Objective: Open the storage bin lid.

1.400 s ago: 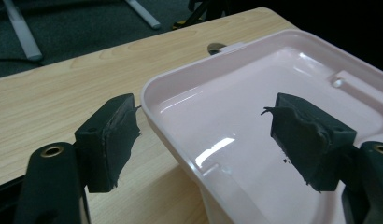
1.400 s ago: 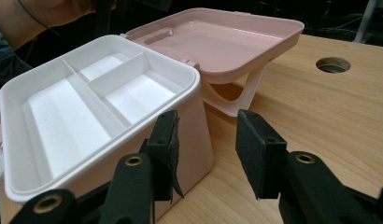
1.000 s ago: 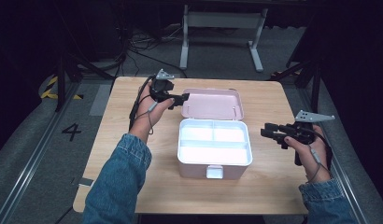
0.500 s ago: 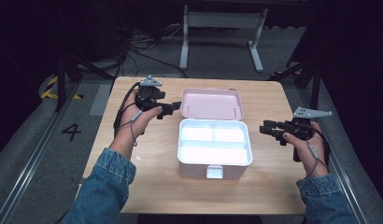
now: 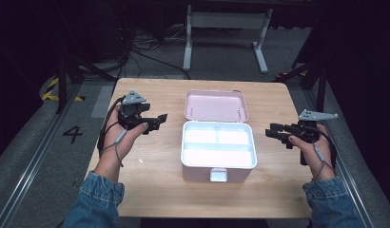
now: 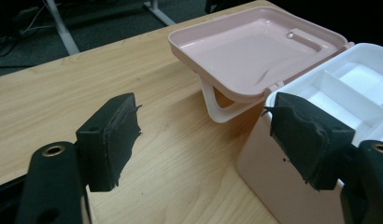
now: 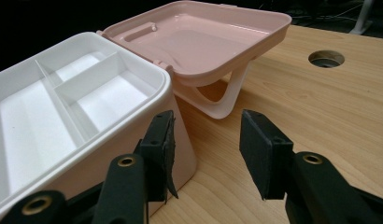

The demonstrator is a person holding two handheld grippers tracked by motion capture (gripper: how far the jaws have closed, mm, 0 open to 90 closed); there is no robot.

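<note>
Pink box (image 5: 218,151) sits open between my grippers — left gripper (image 5: 157,121) spread, empty — right gripper (image 5: 271,134) jaws just opening, empty.

Bare wooden table (image 5: 150,161) lies between and ahead of the left gripper (image 5: 160,119). An open pink box (image 5: 218,152) blocks its right side. The flipped-back lid (image 6: 255,51) and white handle (image 6: 217,105) stand ahead.

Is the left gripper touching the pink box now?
Apart. The high view shows bare wooden table between the left gripper and the pink box; its jaws stand open with nothing between them.
</note>
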